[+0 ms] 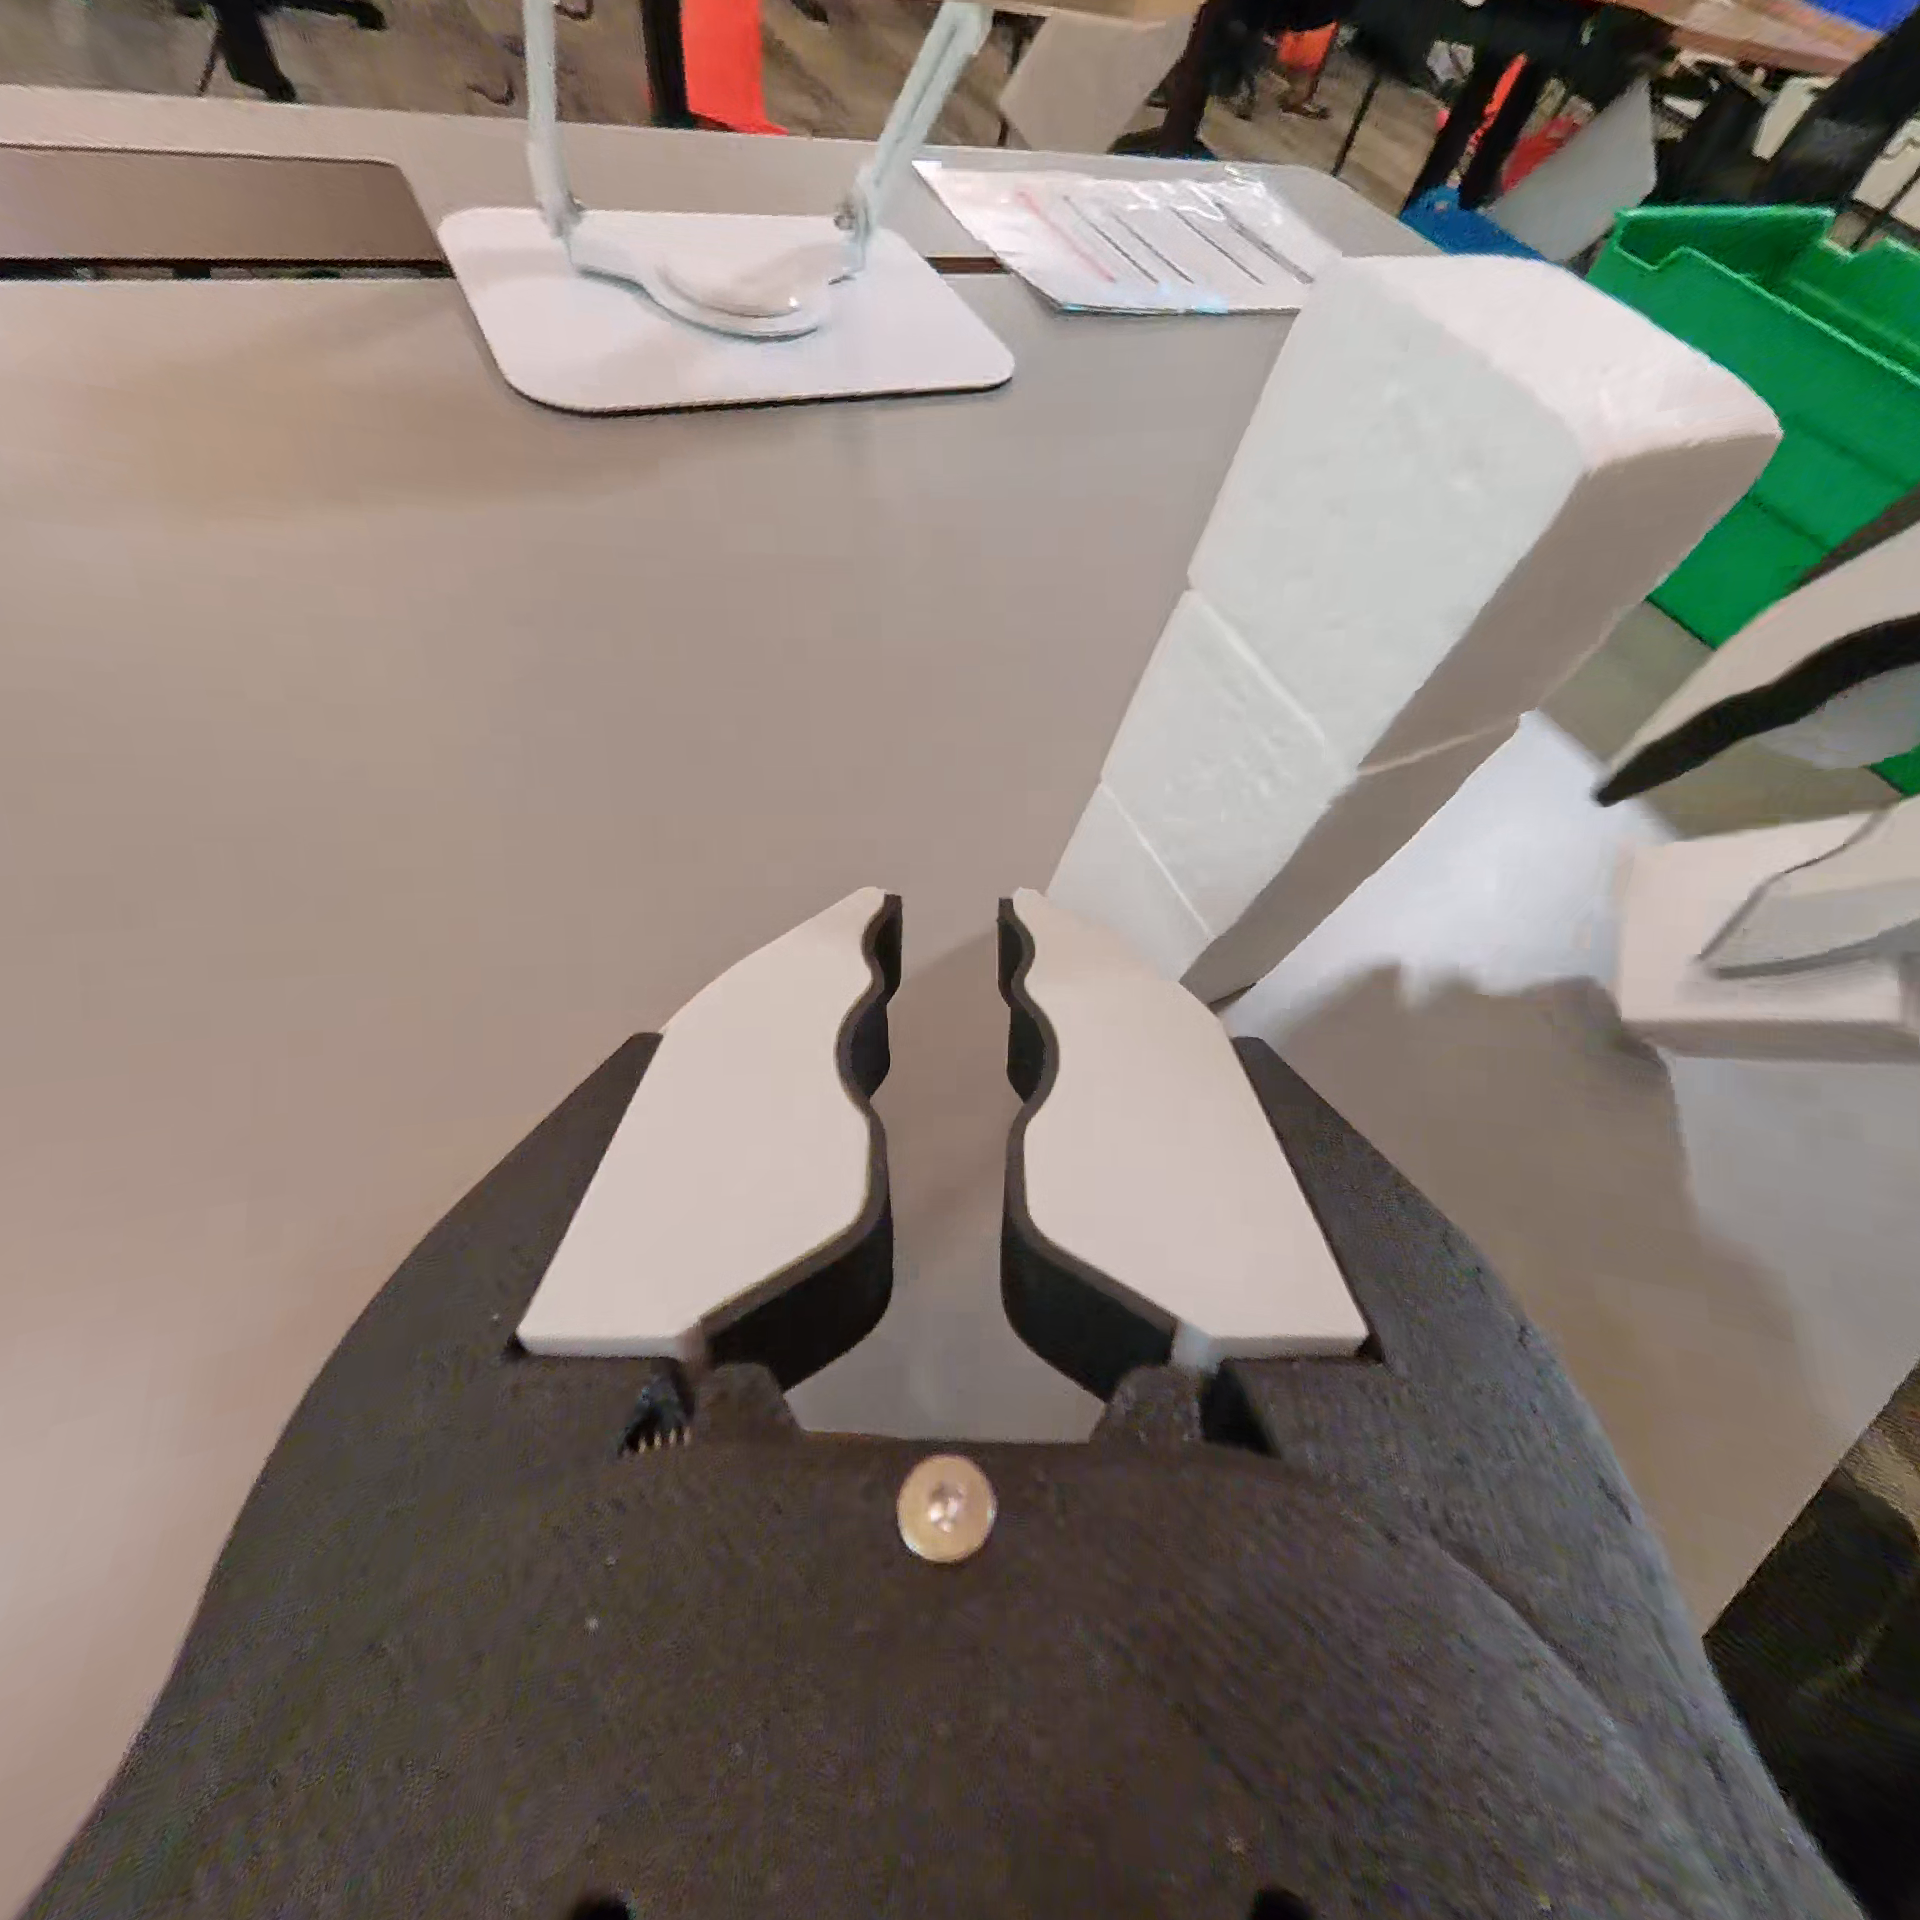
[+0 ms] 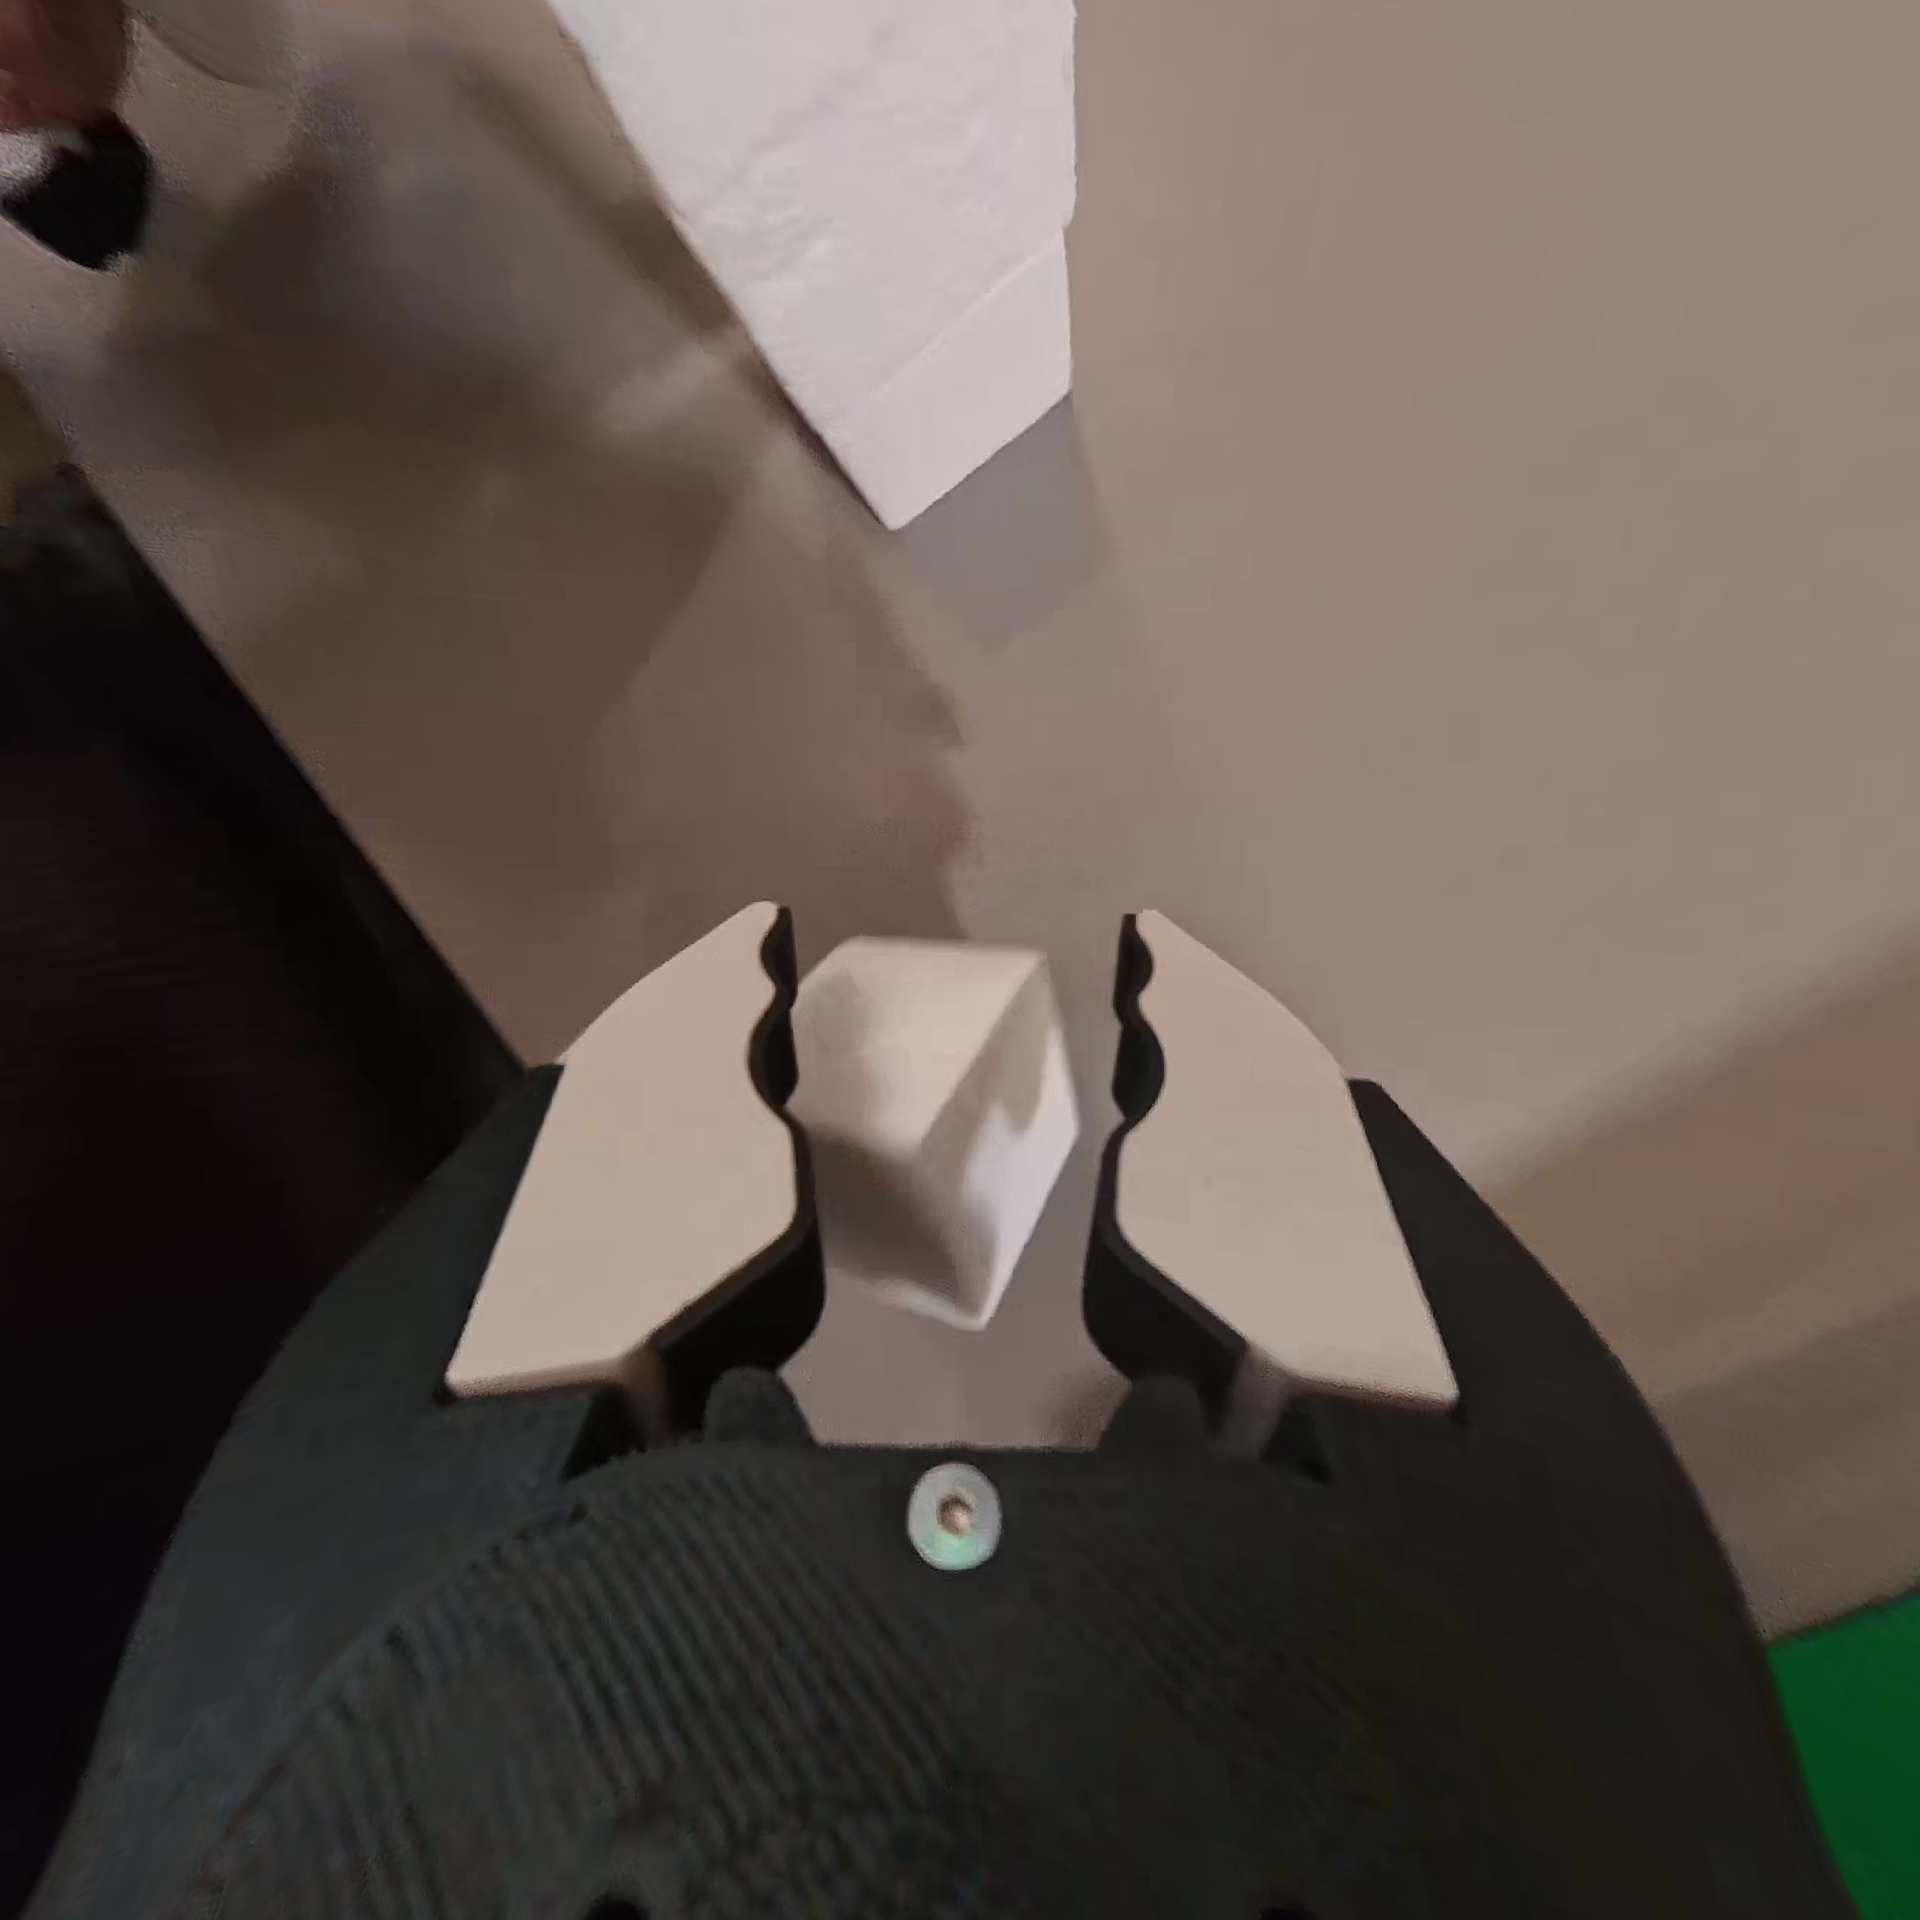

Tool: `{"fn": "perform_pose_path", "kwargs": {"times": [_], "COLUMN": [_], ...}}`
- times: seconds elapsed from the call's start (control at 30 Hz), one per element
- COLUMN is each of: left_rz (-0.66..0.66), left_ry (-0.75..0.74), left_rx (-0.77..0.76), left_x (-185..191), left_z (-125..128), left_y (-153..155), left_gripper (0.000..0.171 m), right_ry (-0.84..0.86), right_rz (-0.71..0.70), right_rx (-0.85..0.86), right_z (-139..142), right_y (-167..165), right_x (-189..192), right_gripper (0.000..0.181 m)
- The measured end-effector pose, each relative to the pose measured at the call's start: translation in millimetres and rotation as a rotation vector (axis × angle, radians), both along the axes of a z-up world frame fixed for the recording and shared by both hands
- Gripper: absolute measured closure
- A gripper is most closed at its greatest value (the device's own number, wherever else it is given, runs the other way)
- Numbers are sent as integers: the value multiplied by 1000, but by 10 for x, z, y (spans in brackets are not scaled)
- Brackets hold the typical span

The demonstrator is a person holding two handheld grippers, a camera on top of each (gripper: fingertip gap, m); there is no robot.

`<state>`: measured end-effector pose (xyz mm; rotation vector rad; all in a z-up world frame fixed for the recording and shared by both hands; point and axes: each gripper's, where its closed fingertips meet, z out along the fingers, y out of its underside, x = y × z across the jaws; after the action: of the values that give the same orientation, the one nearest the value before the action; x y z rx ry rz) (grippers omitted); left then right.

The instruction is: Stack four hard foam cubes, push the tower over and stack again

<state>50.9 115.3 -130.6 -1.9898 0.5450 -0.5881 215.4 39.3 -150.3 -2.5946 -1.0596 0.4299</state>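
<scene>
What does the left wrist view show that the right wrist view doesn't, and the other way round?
Only the left wrist view: the left tool, open on nothing, a white mat with a pale stand, a clear plastic packet and a green bin.

Only the right wrist view: the right tool, open, with a small white foam block between its fingers; blur hides any contact.

Both: the grey table and the tall white foam stack.

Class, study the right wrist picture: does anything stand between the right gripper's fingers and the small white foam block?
Nothing visible does. The small white foam block already sits in the gap of the right gripper, whose jaws stand open on either side of it. The tall foam stack lies farther ahead on the table, beyond the block.
</scene>
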Motion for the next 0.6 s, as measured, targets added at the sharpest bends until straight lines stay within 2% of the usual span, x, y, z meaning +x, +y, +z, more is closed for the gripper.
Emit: {"fn": "perform_pose_path", "kwargs": {"times": [0.1, 0.17, 0.3, 0.33, 0.37, 0.43, 0.53, 0.6], "left_rz": [-44, -69, -94, -101, -108, -119, -129, -127], "left_ry": [-33, -46, -79, -96, -114, -157, -192, -185], "left_rx": [-19, -30, -61, -75, -94, -140, -182, -176], "left_x": [58, 80, 87, 96, 109, 146, 183, 175], "left_z": [41, 52, 52, 53, 51, 41, 26, 29], "left_y": [-11, -33, -94, -111, -129, -162, -193, -191], "left_gripper": [152, 152, 151, 151, 151, 150, 150, 150], "right_ry": [3, 68, 364, 426, 481, 526, 389, 323], "right_rz": [-19, -77, -182, -214, -257, -315, -327, -287], "right_rx": [37, 130, 366, 416, 449, 455, 417, 370], "right_z": [-15, 150, 672, 740, 757, 628, 327, 191], "right_y": [62, 122, -4, -63, -100, -165, -293, -384], "right_x": [25, 111, 300, 386, 480, 618, 735, 726], "right_gripper": [115, 114, 111, 102, 100, 101, 104, 118]}}
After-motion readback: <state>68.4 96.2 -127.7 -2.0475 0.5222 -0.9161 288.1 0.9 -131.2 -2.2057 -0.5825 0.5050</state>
